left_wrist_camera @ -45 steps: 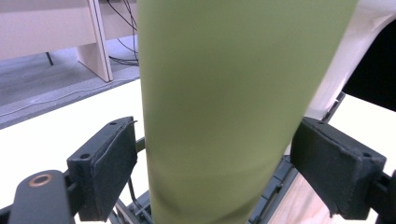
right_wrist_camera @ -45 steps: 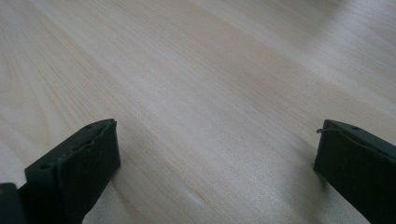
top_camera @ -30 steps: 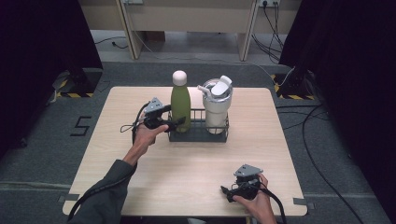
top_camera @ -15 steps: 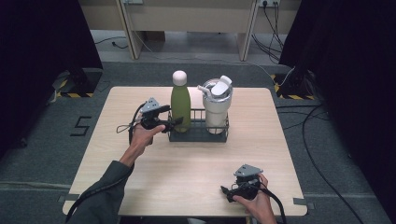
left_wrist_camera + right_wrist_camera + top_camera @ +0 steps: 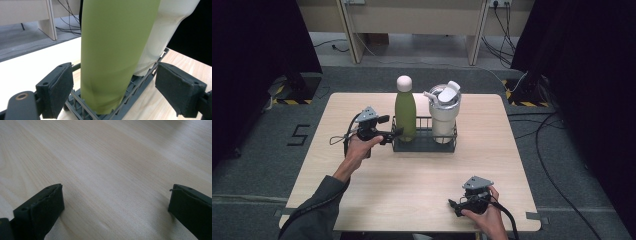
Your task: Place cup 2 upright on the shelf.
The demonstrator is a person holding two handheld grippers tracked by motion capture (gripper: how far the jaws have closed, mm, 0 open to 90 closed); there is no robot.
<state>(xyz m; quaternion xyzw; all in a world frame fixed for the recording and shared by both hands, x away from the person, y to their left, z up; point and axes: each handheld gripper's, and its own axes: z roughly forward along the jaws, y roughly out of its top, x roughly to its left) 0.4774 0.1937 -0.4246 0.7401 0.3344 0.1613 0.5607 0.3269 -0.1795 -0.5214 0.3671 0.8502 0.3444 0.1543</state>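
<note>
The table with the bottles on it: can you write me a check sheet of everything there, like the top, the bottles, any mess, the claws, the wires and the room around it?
Surface: pale wooden table, flat and bare at the front.
Job's things: tall green metal bottle with a cream cap and cream plastic tumbler with a lid, both upright in a dark wire rack.
Clutter: nothing seen.
Claws: left claw open, pads either side of the green bottle's base, not touching it; right claw open, low over bare wood near the front edge.
Cables: one trails from each claw; more lie on the floor at the right and back.
Surroundings: grey floor, black curtains both sides, pale wooden furniture legs behind.
</note>
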